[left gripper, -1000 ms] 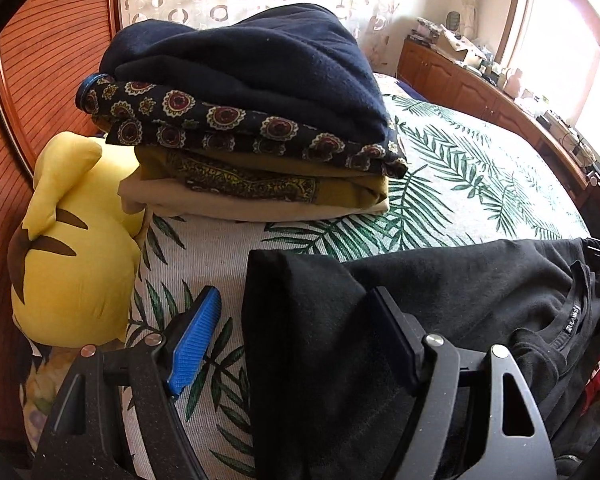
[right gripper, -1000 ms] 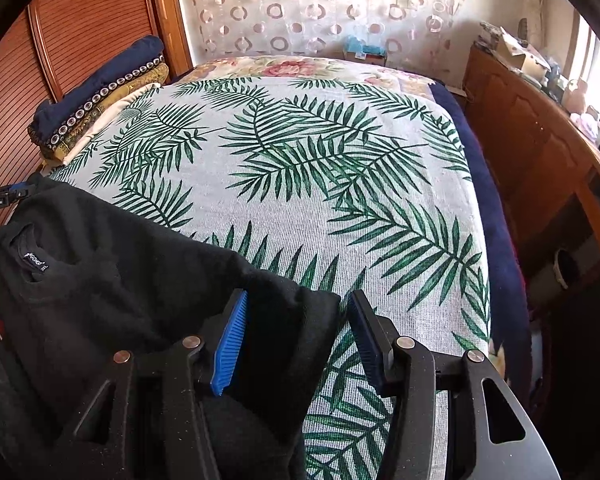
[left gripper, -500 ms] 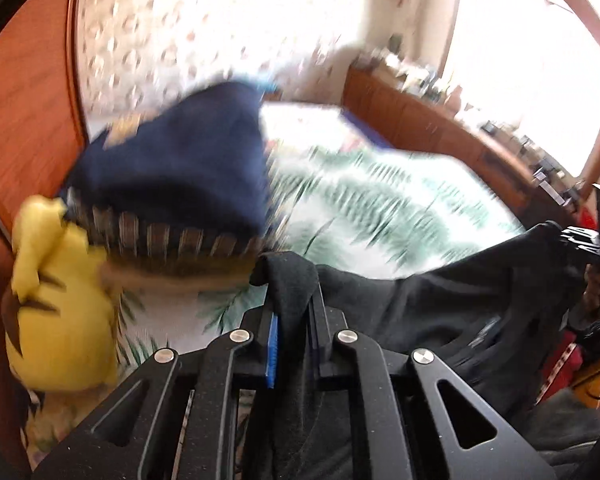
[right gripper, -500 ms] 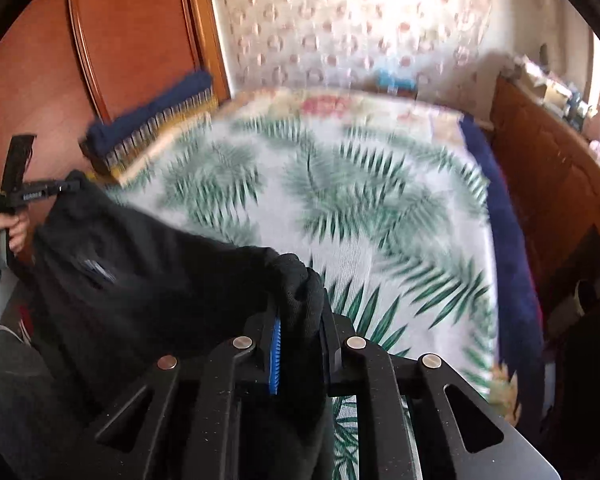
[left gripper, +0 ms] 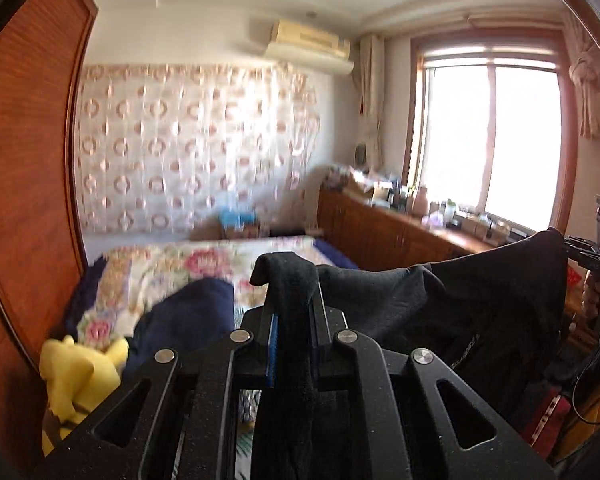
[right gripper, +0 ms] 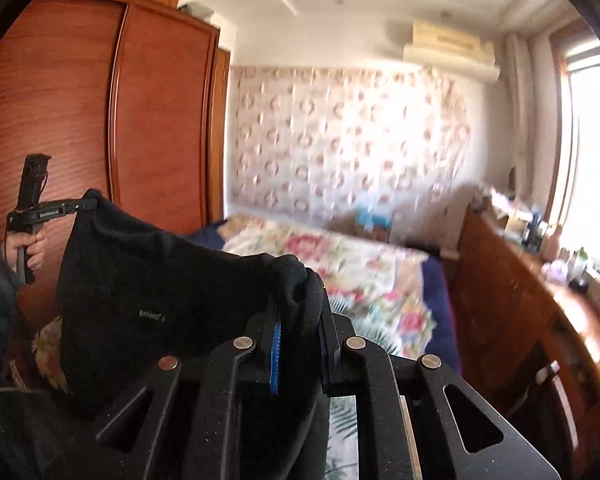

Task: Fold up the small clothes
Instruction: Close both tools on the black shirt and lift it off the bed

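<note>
A black top [left gripper: 460, 312] hangs stretched in the air between my two grippers, above the near end of the bed. In the left wrist view my left gripper [left gripper: 294, 304] is shut on one upper corner, and the cloth bunches over the blue pad [left gripper: 274, 344]. The other corner runs off right to my right gripper [left gripper: 576, 246]. In the right wrist view my right gripper [right gripper: 300, 312] is shut on its corner of the black top [right gripper: 140, 280]. The left gripper [right gripper: 86, 204] pinches the far corner, held by a hand [right gripper: 30, 248]. The neck label faces the cameras.
A bed [left gripper: 204, 260] with a floral and palm-leaf cover lies below and ahead. A navy folded stack [left gripper: 188, 312] and a yellow plush toy [left gripper: 76, 368] sit at its left. A wooden wardrobe [right gripper: 80, 120] stands left, a cluttered wooden sideboard [left gripper: 384, 236] and window [left gripper: 488, 140] right.
Both grippers went from open around the black top's corners on the bed to shut on them. Both rose and tilted up, lifting the top off the bed.
</note>
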